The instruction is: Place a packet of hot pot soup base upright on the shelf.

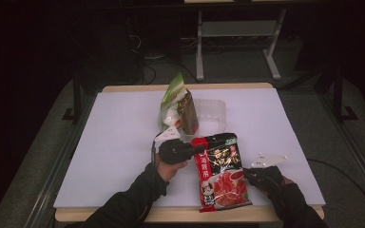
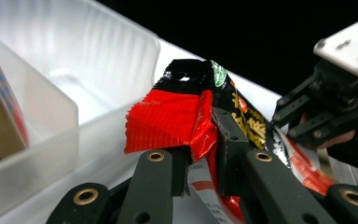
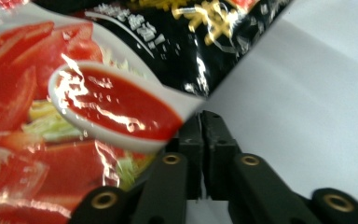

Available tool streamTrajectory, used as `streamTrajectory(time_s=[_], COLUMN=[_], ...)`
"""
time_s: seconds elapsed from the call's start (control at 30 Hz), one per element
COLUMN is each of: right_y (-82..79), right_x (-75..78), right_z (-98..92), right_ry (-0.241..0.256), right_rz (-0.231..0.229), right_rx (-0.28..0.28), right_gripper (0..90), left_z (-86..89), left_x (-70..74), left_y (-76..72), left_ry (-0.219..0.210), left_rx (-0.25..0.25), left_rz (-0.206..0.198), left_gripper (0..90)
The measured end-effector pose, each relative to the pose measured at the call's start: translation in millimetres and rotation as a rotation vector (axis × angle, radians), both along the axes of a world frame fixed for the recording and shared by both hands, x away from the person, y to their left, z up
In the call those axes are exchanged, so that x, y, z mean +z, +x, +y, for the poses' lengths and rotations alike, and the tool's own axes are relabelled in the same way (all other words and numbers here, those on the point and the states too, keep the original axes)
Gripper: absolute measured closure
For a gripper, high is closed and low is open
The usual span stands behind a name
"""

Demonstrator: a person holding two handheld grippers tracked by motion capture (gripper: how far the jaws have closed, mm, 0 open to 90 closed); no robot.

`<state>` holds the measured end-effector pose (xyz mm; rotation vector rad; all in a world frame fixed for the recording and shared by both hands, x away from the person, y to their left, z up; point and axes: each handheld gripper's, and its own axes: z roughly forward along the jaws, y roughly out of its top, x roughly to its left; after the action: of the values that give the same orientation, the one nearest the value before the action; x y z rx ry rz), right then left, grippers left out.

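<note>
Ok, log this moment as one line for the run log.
left hand-held gripper: shut on red-and-black pouch top corner | right hand-held gripper: shut on pouch edge | clear tub: behind

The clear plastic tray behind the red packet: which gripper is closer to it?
Left. The left gripper pinches the red packet at its top corner, just in front of the clear tray. The right gripper is at the packet's right edge, farther back toward the person.
</note>
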<state>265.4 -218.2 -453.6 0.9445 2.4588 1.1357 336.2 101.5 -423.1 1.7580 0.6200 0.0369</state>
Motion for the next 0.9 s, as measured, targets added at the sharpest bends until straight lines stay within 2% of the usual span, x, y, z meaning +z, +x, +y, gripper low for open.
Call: streamTrajectory(time_s=[0.07, 0.3, 0.47, 0.6, 0.73, 0.9], right_y=[-0.8, -7.3, -10.7, -11.8, -11.4, -12.0], right_x=[0.7, 9.8, 14.4, 15.6, 14.7, 14.9], right_z=[-4.3, -27.5, -30.5, -31.0, -32.7, -33.3], right_ry=[0.018, 0.083, 0.103, 0.118, 0.135, 0.147], right_rz=[-0.001, -0.049, -0.075, -0.091, -0.068, -0.071], right_rx=[0.002, -0.053, -0.061, -0.049, -0.033, -0.03], right_gripper=[83.5, 81.7, 83.1, 82.5, 86.9, 89.5], left_z=[2.3, 14.5, 23.9, 31.4, 36.9, 41.4], left_x=[6.3, 31.7, 45.6, 53.3, 59.4, 60.6], left_y=[-2.5, -13.1, -18.3, -19.6, -20.7, -20.1], left_ry=[-0.011, -0.054, -0.075, -0.102, -0.122, -0.12], left_rx=[0.007, 0.042, 0.066, 0.095, 0.103, 0.11], left_rz=[-0.016, -0.081, -0.128, -0.143, -0.154, -0.164], left_gripper=[77.6, 77.3, 77.1, 77.3, 79.6, 80.7])
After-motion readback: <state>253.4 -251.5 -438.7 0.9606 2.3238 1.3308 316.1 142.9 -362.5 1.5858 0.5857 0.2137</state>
